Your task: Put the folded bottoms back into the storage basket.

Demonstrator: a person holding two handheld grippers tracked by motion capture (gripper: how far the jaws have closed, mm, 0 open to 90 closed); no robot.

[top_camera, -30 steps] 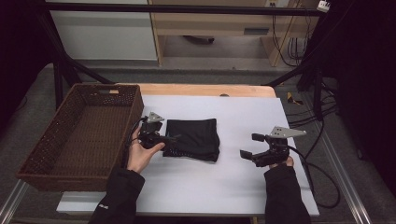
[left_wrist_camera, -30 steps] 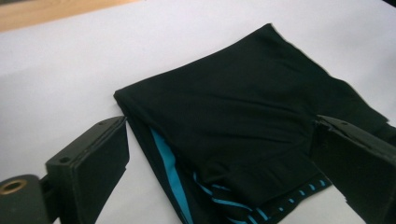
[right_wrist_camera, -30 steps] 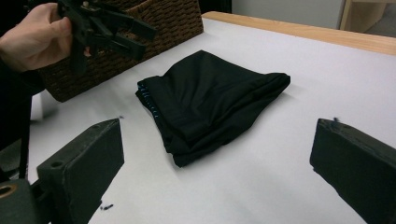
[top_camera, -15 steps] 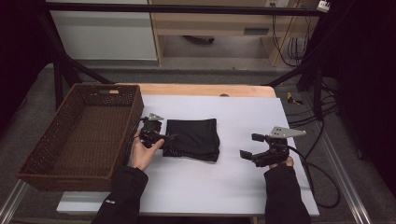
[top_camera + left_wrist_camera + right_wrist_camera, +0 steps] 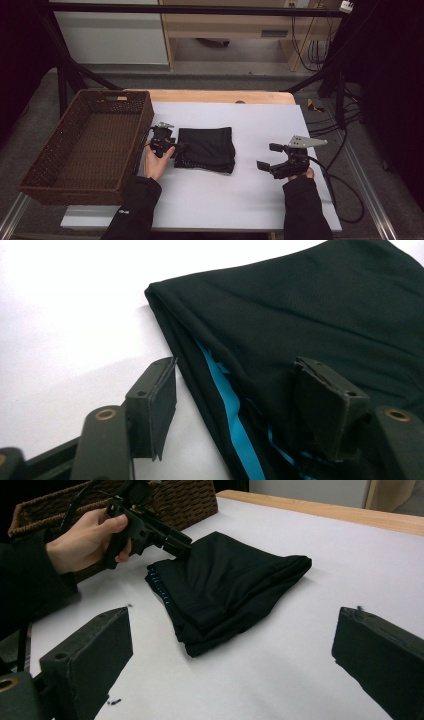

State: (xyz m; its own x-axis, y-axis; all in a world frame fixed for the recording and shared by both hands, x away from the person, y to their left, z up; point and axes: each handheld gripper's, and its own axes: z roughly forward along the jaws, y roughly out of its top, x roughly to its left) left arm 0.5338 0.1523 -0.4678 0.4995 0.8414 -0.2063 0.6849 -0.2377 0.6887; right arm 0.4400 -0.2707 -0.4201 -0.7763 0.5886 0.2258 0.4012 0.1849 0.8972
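White table (image 5: 225,190) with a wood strip along the far edge, dark floor and cables around it. Wicker basket (image 5: 55,165) at left, nothing inside. Folded black cloth (image 5: 207,148) lies mid-table, just right of the basket; blue lining peeks out at its fold in the left gripper view. Left gripper (image 5: 176,148) at the cloth's left edge, jaws apart, one over the cloth and one on bare table; contact hard to tell. Right gripper (image 5: 266,156) well right of the cloth, jaws wide apart, holding nothing. Forearms cut off at the near edge.
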